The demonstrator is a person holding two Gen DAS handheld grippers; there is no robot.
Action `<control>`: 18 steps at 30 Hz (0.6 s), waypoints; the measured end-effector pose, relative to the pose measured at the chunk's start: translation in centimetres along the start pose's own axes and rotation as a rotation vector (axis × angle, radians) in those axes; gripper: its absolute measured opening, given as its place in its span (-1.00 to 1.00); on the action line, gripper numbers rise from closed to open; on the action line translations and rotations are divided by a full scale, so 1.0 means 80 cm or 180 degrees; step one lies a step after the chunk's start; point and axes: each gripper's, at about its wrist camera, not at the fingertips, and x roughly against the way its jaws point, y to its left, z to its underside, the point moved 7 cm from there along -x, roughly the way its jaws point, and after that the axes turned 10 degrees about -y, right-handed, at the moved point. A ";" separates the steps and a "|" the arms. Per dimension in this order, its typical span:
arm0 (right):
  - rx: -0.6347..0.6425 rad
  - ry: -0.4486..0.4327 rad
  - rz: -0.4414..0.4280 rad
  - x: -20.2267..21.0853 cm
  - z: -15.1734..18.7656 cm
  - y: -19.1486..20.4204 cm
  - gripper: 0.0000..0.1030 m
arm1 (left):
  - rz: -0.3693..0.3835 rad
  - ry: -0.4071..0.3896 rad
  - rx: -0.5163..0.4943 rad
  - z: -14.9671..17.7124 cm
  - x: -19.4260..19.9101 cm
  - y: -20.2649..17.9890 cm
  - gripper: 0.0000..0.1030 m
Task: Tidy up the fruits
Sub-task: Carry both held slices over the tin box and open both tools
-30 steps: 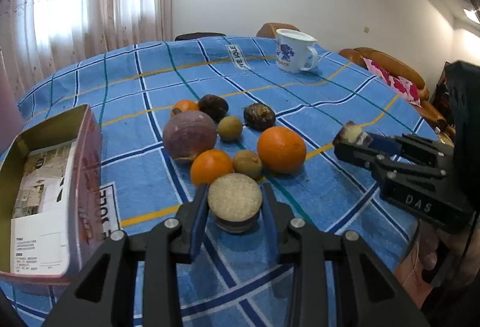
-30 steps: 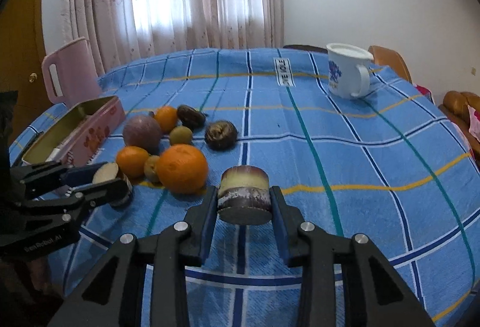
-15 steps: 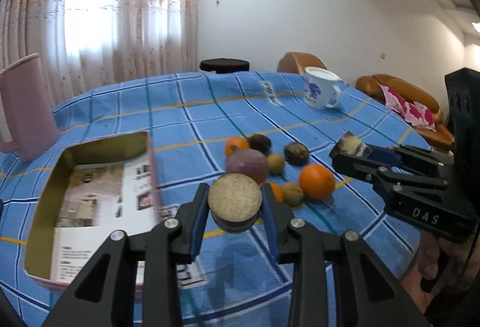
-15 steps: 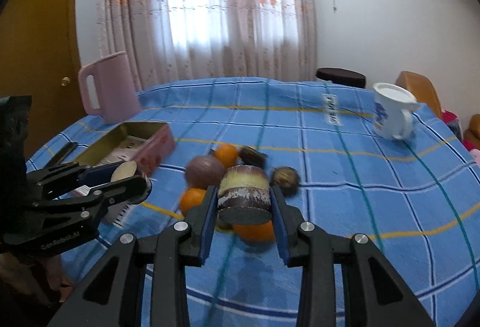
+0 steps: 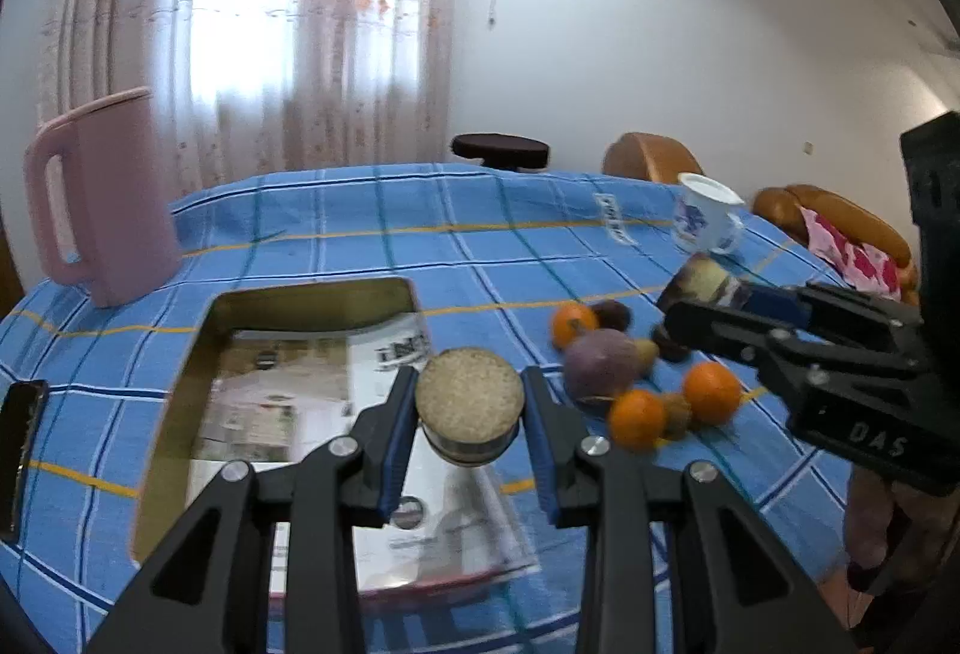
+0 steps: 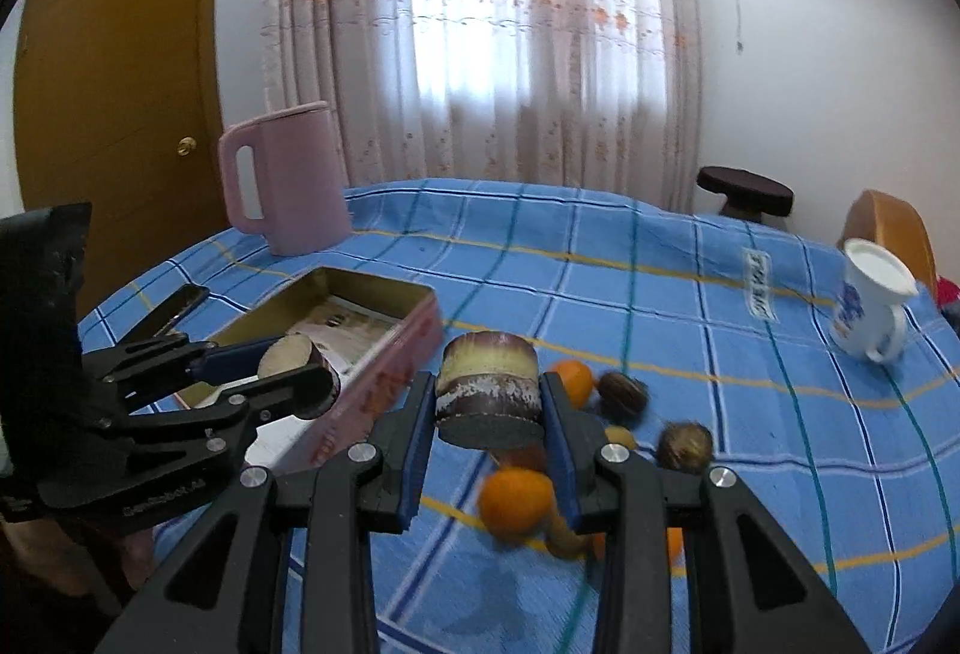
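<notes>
With each tool (image 5: 469,417) (image 6: 487,411) clamping a short cut cane section, both are best lowering gently into the open gold-lined tin box (image 5: 180,402)

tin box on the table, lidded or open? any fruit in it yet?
Open. The rectangular pink-sided metal tin has no lid on; its gold interior shows only printed paper lining the bottom, no fruit.

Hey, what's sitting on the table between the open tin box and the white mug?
The loose fruit pile lies on the blue cloth between the tin box and the white mug, clearest in the left wrist view.
</notes>
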 end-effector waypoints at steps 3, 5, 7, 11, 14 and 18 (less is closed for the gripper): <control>0.0080 -0.0021 -0.0073 -0.009 -0.013 0.016 -0.30 | -0.0102 -0.0013 0.0049 -0.003 0.000 0.023 -0.31; 0.0118 -0.0022 -0.0135 -0.017 -0.022 0.027 -0.30 | -0.0195 -0.0033 0.0064 -0.006 0.001 0.038 -0.31; 0.0159 -0.0025 -0.0185 -0.026 -0.031 0.037 -0.30 | -0.0289 -0.0033 0.0085 -0.007 -0.001 0.054 -0.31; 0.0196 -0.0011 -0.0287 -0.047 -0.040 0.056 -0.30 | -0.0409 0.0018 0.0131 -0.003 -0.007 0.080 -0.31; 0.0217 0.0016 -0.0341 -0.063 -0.041 0.070 -0.30 | -0.0448 0.0044 0.0153 0.000 -0.010 0.091 -0.31; 0.0252 0.0077 -0.0412 -0.080 -0.036 0.088 -0.30 | -0.0493 0.0084 0.0173 0.005 -0.015 0.105 -0.31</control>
